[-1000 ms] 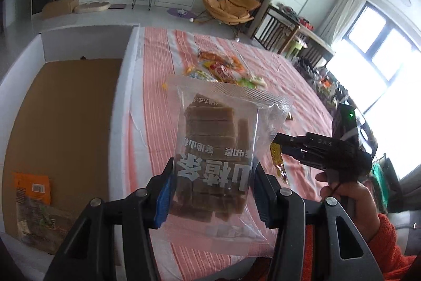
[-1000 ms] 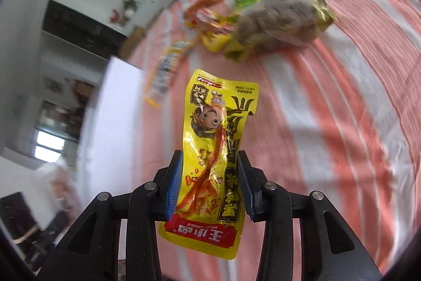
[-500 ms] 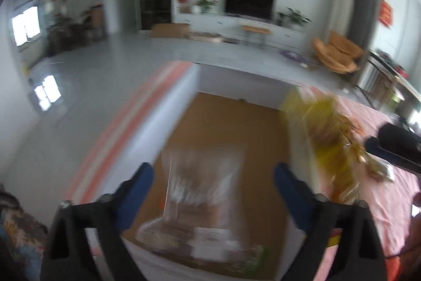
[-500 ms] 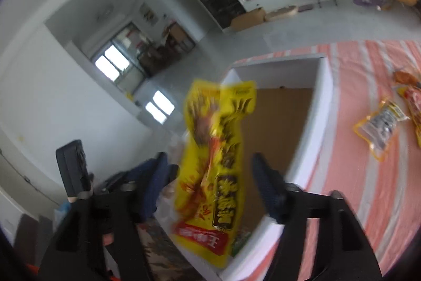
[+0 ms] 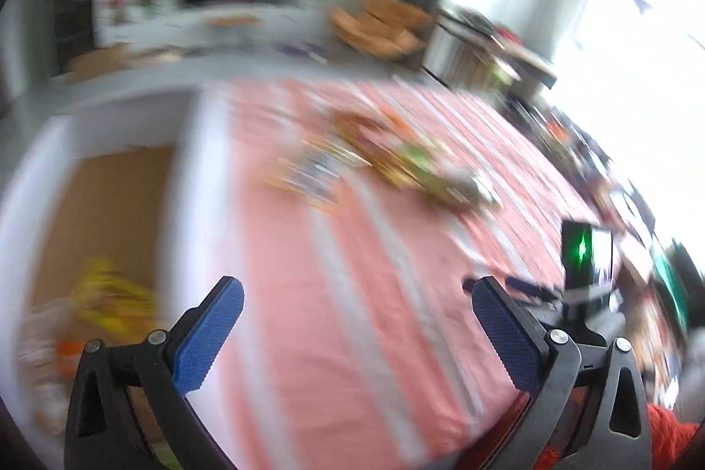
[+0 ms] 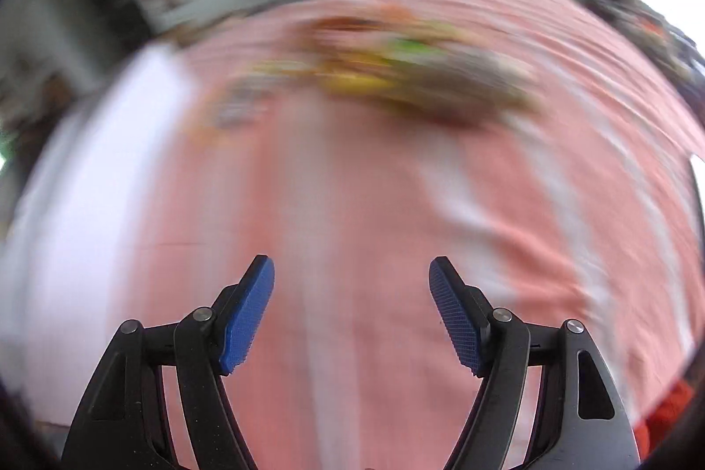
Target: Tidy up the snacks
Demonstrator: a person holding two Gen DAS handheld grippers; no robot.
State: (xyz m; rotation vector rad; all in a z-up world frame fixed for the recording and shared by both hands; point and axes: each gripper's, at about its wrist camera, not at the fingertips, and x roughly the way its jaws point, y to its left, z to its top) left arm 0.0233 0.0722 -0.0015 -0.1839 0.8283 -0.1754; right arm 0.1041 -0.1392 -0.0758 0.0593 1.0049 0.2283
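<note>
Both views are motion-blurred. My left gripper point(image 5: 352, 289) hangs over the pink striped tablecloth point(image 5: 352, 338), its jaws opening wide with nothing between them. To its left is the white-walled box point(image 5: 194, 170) with a brown floor, holding a yellow packet point(image 5: 110, 302) and other wrappers. My right gripper point(image 6: 352, 267) is also over the cloth, jaws opening and empty. A pile of loose snack packets point(image 5: 405, 161) point(image 6: 418, 82) lies farther back on the table, with a single flat packet point(image 5: 313, 179) point(image 6: 238, 109) beside it.
The box's white wall point(image 6: 88, 183) fills the left of the right wrist view. A green-lit block on the other hand's tool point(image 5: 584, 254) and an orange-red sleeve point(image 5: 669, 434) sit at the right. Living-room furniture stands beyond the table.
The left gripper let go of the clear bag of brown bars and the right let go of the yellow packet at the box. Both swung back over the cloth with jaws apart.
</note>
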